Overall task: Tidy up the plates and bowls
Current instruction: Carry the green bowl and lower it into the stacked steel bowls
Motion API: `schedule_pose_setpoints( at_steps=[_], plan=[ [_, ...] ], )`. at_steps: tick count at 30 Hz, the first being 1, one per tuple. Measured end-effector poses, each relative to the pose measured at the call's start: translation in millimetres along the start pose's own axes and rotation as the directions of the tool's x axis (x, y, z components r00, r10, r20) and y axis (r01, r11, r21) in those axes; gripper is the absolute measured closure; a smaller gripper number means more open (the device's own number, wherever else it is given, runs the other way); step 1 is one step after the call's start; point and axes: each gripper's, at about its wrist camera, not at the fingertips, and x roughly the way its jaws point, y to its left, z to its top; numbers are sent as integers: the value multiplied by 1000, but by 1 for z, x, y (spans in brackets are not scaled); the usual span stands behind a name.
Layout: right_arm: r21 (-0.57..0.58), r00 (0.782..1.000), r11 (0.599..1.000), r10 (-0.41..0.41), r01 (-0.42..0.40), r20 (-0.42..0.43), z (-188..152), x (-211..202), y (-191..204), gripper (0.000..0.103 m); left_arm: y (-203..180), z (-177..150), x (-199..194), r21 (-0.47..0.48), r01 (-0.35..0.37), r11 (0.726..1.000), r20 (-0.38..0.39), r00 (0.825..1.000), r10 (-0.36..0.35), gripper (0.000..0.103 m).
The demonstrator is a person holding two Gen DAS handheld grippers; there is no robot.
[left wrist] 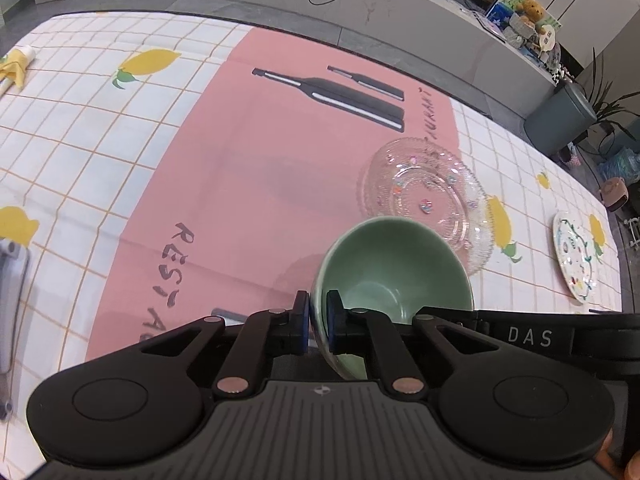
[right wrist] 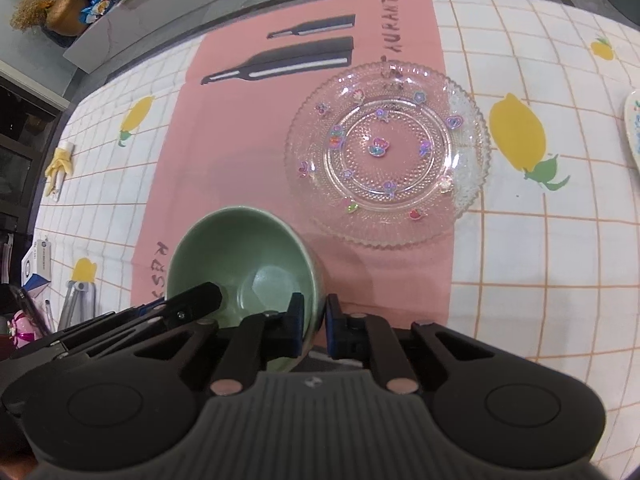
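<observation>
A green bowl is held tilted above the pink table mat, with both grippers pinching its rim. My left gripper is shut on the bowl's left rim. My right gripper is shut on the bowl's right rim; the left gripper's fingers show at the bowl's other side. A clear glass plate with small coloured stickers lies flat on the mat just beyond the bowl; it also shows in the left wrist view.
A white patterned plate lies on the tablecloth at the far right, its edge also in the right wrist view. A yellow-and-white item lies at the left. A metal tool and clutter sit near the left edge.
</observation>
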Motion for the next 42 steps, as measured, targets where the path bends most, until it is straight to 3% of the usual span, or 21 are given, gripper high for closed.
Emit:
schedule_pose_setpoints(
  at_steps=[9, 16, 22, 29, 42],
  plan=[
    [-35, 992, 998, 48, -44, 117, -41, -68, -5, 94, -25, -30, -60, 7, 39, 999, 100, 994, -39, 94],
    [-36, 971, 995, 101, -95, 219, -91, -126, -20, 94, -49, -65, -109, 44, 82, 996, 185, 979, -89, 94],
    [-25, 949, 994, 107, -104, 296, -134, -158, -29, 94, -61, -93, -131, 55, 116, 992, 215, 969, -125, 94],
    [23, 941, 987, 143, -158, 306, -166, -172, -44, 94, -67, -119, -140, 75, 127, 989, 200, 970, -140, 94],
    [61, 966, 989, 121, -138, 231, -201, -149, -63, 94, -70, -153, -122, 105, 86, 991, 99, 990, -97, 94]
  ],
)
